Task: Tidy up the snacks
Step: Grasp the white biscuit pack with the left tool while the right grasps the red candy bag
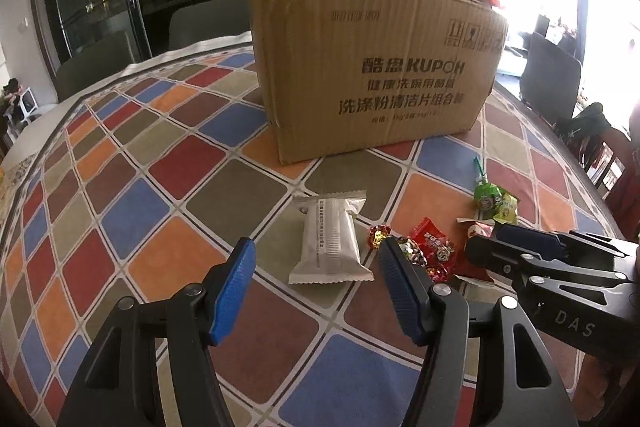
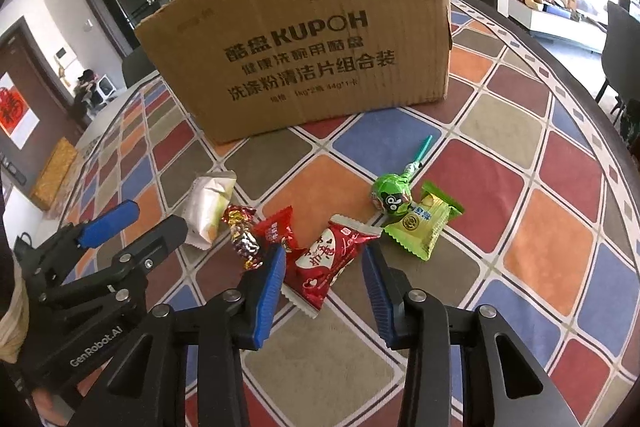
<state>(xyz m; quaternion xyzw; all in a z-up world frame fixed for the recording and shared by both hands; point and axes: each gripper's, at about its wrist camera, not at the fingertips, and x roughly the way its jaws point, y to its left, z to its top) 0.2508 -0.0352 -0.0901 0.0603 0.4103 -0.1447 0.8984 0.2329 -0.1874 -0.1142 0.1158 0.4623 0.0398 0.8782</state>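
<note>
A brown cardboard box (image 1: 372, 67) stands on the checkered tablecloth; it also shows in the right wrist view (image 2: 304, 47). My left gripper (image 1: 316, 259) is open, its jaws on either side of a silver-white snack packet (image 1: 330, 239), just above the table. My right gripper (image 2: 324, 267) is open around a red heart-print packet (image 2: 332, 259). Beside it lie a smaller red packet (image 2: 276, 231), a foil candy (image 2: 242, 235), the white packet (image 2: 208, 207), a green lollipop (image 2: 390, 197) and a green packet (image 2: 424, 223). The right gripper shows in the left wrist view (image 1: 516, 247).
The tablecloth (image 1: 160, 187) covers a round table whose edge curves at the right (image 2: 592, 99). Dark chairs (image 1: 548, 75) stand behind the table. A yellow box (image 2: 54, 175) lies at the far left of the table.
</note>
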